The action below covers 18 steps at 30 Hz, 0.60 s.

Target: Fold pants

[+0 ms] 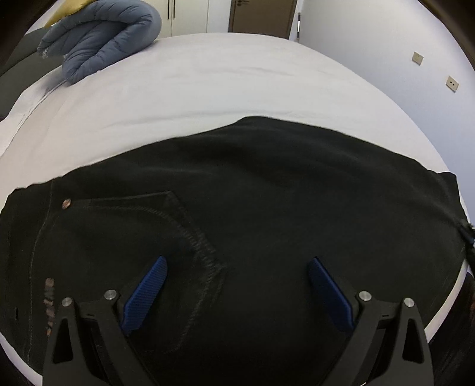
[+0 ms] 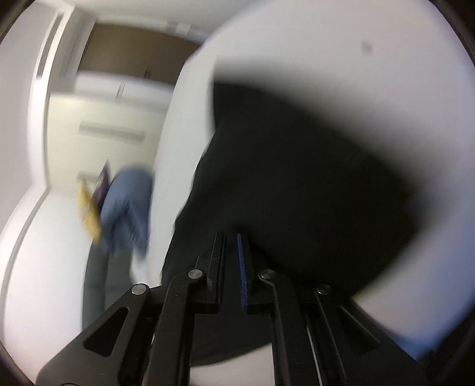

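Observation:
Black pants [image 1: 252, 193] lie flat across the white bed [image 1: 193, 83], the back pocket and rivet toward the left. My left gripper [image 1: 237, 264] hovers just above the fabric, its blue pads [image 1: 148, 288] wide apart and empty. In the blurred, tilted right wrist view the pants [image 2: 297, 166] fill the middle as a dark mass. My right gripper [image 2: 231, 237] has its jaws nearly together; dark fabric lies at the tips, and whether it is pinched cannot be told.
A blue-grey padded jacket [image 1: 101, 41] lies at the bed's far left corner, with a yellow item [image 1: 68, 9] behind it. A wall with sockets [image 1: 451, 83] stands to the right, a door [image 1: 261, 14] beyond. The jacket [image 2: 127, 207] also shows in the right wrist view.

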Each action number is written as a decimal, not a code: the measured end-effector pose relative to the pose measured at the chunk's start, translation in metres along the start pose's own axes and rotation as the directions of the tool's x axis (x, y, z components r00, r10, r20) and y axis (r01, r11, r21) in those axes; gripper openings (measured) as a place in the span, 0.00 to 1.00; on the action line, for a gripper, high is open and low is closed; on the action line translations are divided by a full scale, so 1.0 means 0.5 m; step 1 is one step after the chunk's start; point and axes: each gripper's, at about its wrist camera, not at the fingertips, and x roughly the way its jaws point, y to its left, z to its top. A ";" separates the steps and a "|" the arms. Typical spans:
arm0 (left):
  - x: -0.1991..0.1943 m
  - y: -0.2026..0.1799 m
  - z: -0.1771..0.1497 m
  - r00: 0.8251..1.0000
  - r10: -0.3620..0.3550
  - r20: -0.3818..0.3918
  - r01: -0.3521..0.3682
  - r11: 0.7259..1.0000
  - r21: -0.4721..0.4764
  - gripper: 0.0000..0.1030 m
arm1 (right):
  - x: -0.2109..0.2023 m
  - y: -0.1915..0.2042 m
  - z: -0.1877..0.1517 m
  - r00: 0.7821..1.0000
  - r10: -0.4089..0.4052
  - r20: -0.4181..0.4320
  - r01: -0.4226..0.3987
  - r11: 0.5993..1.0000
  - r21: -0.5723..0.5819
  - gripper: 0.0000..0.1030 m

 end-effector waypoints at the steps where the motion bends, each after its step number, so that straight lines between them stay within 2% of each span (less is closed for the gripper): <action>1: -0.003 0.001 0.000 1.000 0.003 -0.004 -0.003 1.000 -0.004 0.95 | -0.044 -0.019 0.028 0.999 -0.003 0.053 0.002 1.000 0.014 0.09; 3: -0.009 -0.001 0.003 1.000 0.003 -0.013 -0.003 1.000 -0.027 0.95 | -0.112 -0.031 0.057 0.991 -0.038 0.126 0.033 0.999 0.035 0.27; 4: -0.011 0.000 0.008 1.000 -0.005 -0.010 0.004 0.999 -0.048 0.95 | -0.141 -0.037 0.065 0.987 -0.040 0.159 0.032 0.998 0.052 0.62; 5: -0.013 -0.003 0.013 1.000 -0.027 -0.005 0.026 0.997 -0.073 0.95 | -0.178 -0.040 0.065 0.978 -0.030 0.206 0.014 0.997 0.077 0.91; 7: -0.014 -0.009 0.027 0.999 -0.055 0.001 0.054 0.995 -0.089 0.95 | -0.210 -0.036 0.052 0.973 0.003 0.230 -0.020 0.997 0.072 0.95; 9: -0.013 -0.026 0.028 0.999 -0.054 0.003 0.054 0.995 -0.081 0.96 | -0.203 -0.042 0.036 0.983 0.015 0.180 -0.030 0.996 0.084 0.95; 11: -0.013 -0.047 0.030 0.998 -0.058 0.009 0.059 0.996 -0.066 0.96 | -0.185 -0.061 0.019 0.991 0.031 0.133 -0.052 0.986 0.157 0.93; 12: -0.014 -0.055 0.031 0.997 -0.074 0.014 0.075 0.995 -0.064 0.96 | -0.160 -0.059 -0.002 0.993 0.051 0.103 -0.070 0.979 0.193 0.91; 14: -0.019 -0.067 0.033 0.995 -0.098 0.022 0.099 0.993 -0.064 0.96 | -0.137 -0.082 -0.010 0.998 0.036 0.059 -0.049 0.973 0.225 0.81; 17: -0.025 -0.078 0.034 0.990 -0.138 0.033 0.140 0.988 -0.061 0.96 | -0.114 -0.087 -0.031 0.997 0.060 0.055 -0.072 0.964 0.256 0.78; 18: -0.024 -0.081 0.033 0.988 -0.148 0.035 0.150 0.987 -0.061 0.96 | -0.112 -0.096 -0.058 0.996 0.068 0.057 -0.081 0.961 0.263 0.77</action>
